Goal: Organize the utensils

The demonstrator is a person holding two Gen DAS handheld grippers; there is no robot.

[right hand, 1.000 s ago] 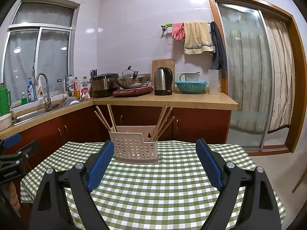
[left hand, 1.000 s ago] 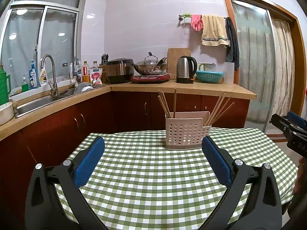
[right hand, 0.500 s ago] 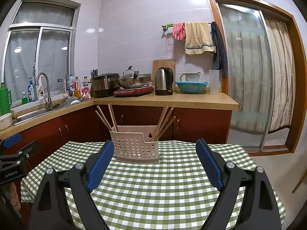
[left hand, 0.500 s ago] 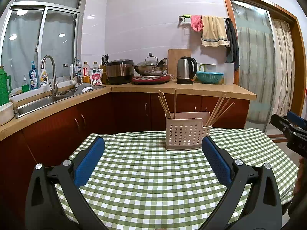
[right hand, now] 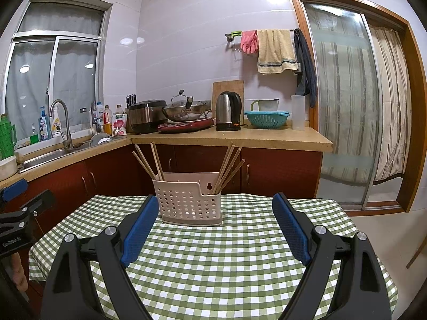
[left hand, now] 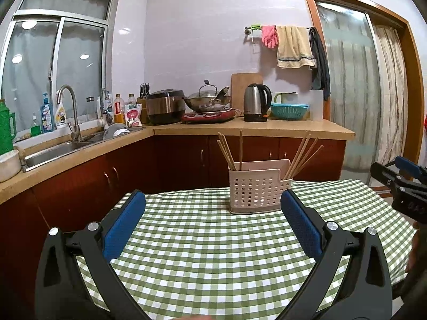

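Note:
A beige perforated utensil holder [left hand: 258, 191] stands on the far side of the green checked table [left hand: 208, 250]. It also shows in the right wrist view [right hand: 189, 201]. Wooden chopsticks [left hand: 229, 150] lean in its left compartment and more chopsticks [left hand: 304, 157] lean in its right one. My left gripper [left hand: 212, 213] is open and empty, held above the table short of the holder. My right gripper [right hand: 213, 221] is open and empty, just in front of the holder. Each gripper shows at the edge of the other's view.
A kitchen counter [left hand: 250, 129] runs behind the table with a sink [left hand: 50, 152], rice cooker [left hand: 165, 106], wok [left hand: 208, 100], kettle [left hand: 256, 102] and teal colander [left hand: 289, 110]. Dark red cabinets [right hand: 280, 170] sit below. A glass sliding door [right hand: 344, 112] is on the right.
The right wrist view has crept slightly closer to the holder. The left gripper has barely moved. Both grippers stay open.

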